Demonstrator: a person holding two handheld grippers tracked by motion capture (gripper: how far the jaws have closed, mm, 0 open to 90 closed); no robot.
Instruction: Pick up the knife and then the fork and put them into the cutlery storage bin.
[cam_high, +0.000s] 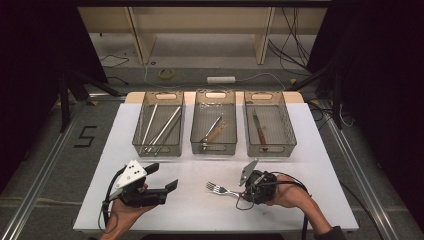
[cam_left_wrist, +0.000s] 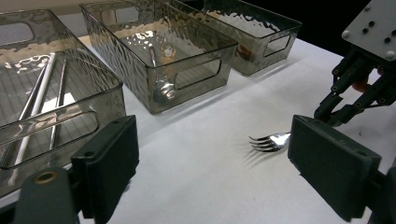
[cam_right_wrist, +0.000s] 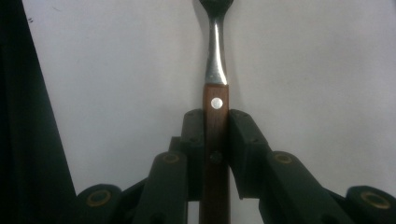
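The right tool (cam_high: 244, 187) is clamped on the wooden handle of the fork (cam_high: 218, 189), whose tines lie on the white desk (cam_high: 310, 165) in the open strip before the three bins (cam_high: 213, 129). The left tool (cam_high: 162, 179) hovers with jaws apart, well clear of the fork and near the desk's front edge.

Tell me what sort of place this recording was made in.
Probably a lab or studio set up for recording, not a kitchen: a white table with three clear bins of cutlery, black curtains at both sides, and loose cables on the floor.
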